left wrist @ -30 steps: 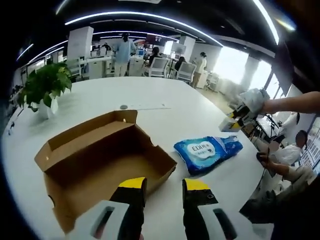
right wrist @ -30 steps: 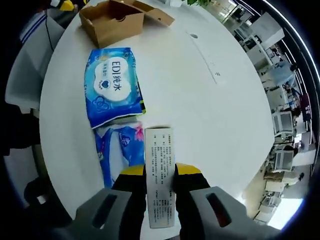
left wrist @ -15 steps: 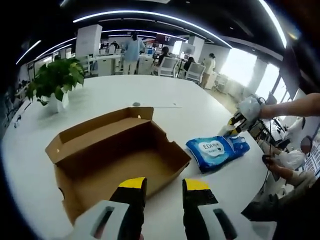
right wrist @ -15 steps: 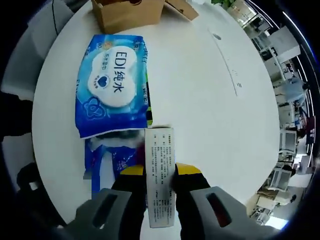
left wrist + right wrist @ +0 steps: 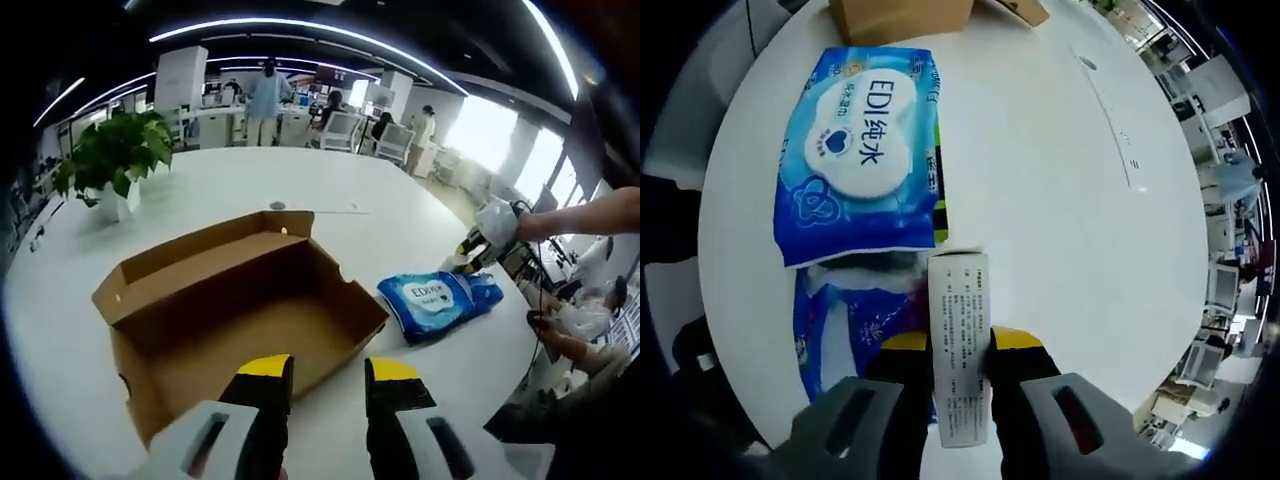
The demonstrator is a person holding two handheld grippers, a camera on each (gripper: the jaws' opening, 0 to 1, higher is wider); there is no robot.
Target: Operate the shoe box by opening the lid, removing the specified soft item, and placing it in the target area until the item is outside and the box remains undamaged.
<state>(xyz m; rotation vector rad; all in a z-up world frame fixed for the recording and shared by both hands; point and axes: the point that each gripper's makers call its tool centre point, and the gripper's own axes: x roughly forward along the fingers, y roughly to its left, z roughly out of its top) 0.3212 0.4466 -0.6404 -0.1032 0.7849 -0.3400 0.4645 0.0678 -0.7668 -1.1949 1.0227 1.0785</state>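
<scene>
Right gripper point(image 5: 959, 340) fingers clamped on white carton point(image 5: 959, 350); left gripper point(image 5: 329, 368) fingers apart, empty.

I'm looking across a big round white table point(image 5: 330, 225), glossy enough to catch the ceiling light. On its far left edge stands a potted plant point(image 5: 112, 160) in a white pot, leaves bright green. Overhead, long curved light strips point(image 5: 300, 25) sweep across a dark ceiling. Behind the table it's an open office: a white pillar point(image 5: 180, 80), desks and pale office chairs point(image 5: 340, 130), a few people standing and sitting among them. Strong daylight pours in through tall windows point(image 5: 480, 135) on the right. In my right gripper view, more desks point(image 5: 1230, 290) show past the table's edge.
</scene>
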